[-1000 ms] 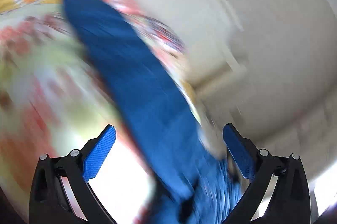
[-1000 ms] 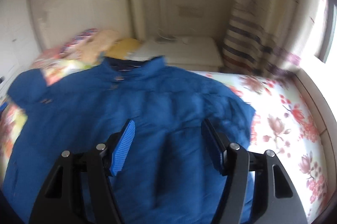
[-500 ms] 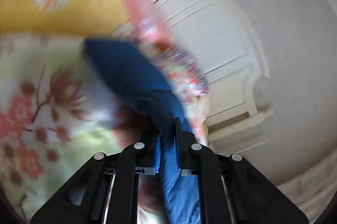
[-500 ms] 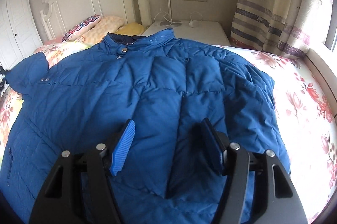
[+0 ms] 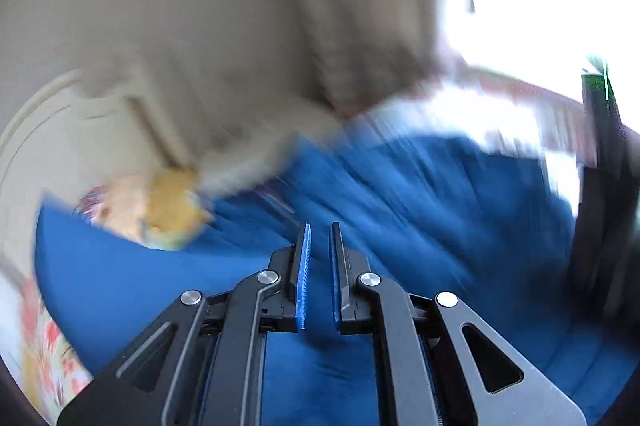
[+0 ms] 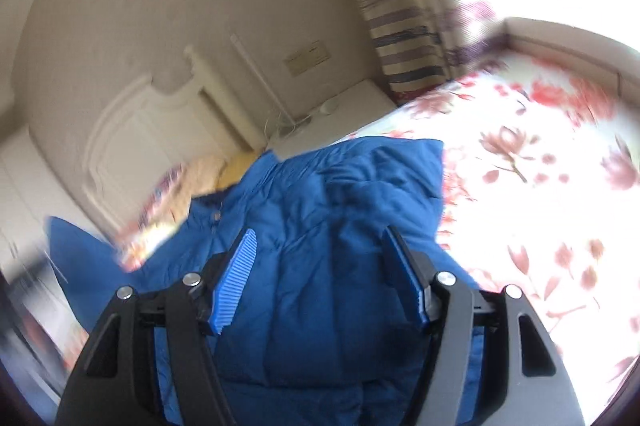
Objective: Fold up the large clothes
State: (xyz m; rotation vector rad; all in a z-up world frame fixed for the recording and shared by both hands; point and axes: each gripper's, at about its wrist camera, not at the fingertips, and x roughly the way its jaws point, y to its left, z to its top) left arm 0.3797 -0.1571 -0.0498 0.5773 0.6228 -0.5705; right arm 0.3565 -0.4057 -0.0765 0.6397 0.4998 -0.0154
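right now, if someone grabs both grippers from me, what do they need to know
Left gripper: fingers nearly shut, a narrow gap showing blue between them; looks pinched on the jacket, though blur hides the grip itself.
Right gripper: open, above the jacket's middle, holding nothing.
Jacket: spread on the flowered bed, collar toward the headboard, one sleeve raised at the left.
Done: jacket laid out.
Left: bring that sleeve across, then fold the body.

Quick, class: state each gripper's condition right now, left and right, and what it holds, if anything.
Left gripper: nearly closed, clamped on blue jacket fabric.
Right gripper: open, holding nothing, above the jacket.
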